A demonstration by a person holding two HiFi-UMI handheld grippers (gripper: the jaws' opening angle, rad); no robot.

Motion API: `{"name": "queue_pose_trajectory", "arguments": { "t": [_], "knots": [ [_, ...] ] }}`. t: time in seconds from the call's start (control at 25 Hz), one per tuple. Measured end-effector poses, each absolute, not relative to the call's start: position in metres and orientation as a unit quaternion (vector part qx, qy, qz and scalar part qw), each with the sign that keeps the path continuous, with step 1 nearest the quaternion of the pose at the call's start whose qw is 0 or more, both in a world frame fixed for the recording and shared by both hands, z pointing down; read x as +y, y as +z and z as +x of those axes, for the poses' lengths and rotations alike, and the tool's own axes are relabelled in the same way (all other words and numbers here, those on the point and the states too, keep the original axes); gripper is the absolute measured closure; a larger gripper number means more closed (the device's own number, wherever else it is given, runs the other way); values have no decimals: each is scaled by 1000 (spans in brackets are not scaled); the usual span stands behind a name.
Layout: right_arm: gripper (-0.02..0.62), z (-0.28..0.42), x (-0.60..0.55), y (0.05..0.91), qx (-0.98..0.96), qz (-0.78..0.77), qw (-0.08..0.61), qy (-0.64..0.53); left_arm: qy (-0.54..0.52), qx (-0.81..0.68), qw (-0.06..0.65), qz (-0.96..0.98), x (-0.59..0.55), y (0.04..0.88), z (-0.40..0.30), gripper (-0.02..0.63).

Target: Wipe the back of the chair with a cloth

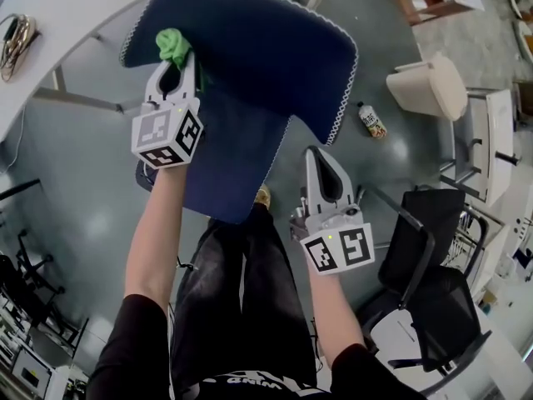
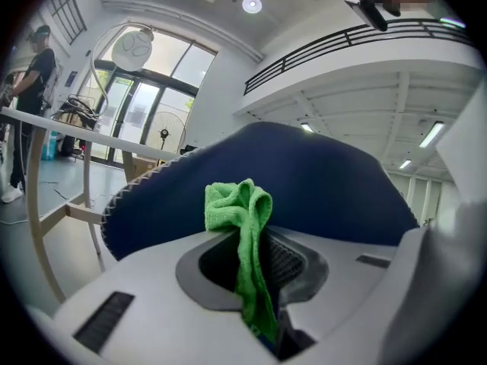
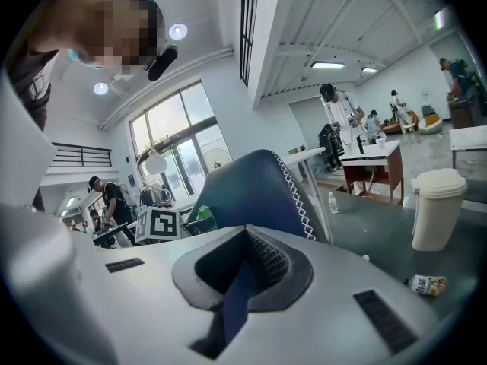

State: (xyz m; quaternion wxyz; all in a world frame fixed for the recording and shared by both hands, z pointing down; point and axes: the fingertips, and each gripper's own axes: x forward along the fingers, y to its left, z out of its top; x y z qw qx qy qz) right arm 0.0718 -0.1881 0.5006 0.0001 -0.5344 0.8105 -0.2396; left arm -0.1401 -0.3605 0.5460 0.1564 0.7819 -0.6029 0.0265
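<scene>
The chair's dark blue back [image 1: 258, 48], edged with white stitching, lies below me with its seat [image 1: 229, 165] nearer my legs. My left gripper [image 1: 176, 61] is at the top left part of the back, shut on a green cloth [image 1: 171, 44] that bunches beyond its tips against the fabric. In the left gripper view the cloth [image 2: 240, 204] hangs down between the jaws of that gripper [image 2: 255, 238], with the chair back [image 2: 327, 188] just behind. My right gripper [image 1: 315, 155] is shut and empty near the back's lower right edge. In its own view the right gripper [image 3: 245, 233] faces the chair back [image 3: 243, 185] from a short gap.
A cream bin [image 1: 429, 86] stands on the floor at the right, with a small bottle [image 1: 371, 120] lying beside it. A black office chair [image 1: 425, 273] is close to my right arm. A curved white table [image 1: 50, 23] runs along the upper left. People stand far off.
</scene>
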Motion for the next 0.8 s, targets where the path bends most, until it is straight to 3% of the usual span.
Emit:
{"name": "queue_pose_trajectory", "arguments": {
  "t": [0.4,0.8],
  "knots": [
    [606,96,-170,506,796,-555,6,-242,-1,-516,195,834,-328,545,-33,549],
    [606,99,-159,503,797,-556,5,-238,40,-351,205,913,-269,551,62,549]
  ]
}}
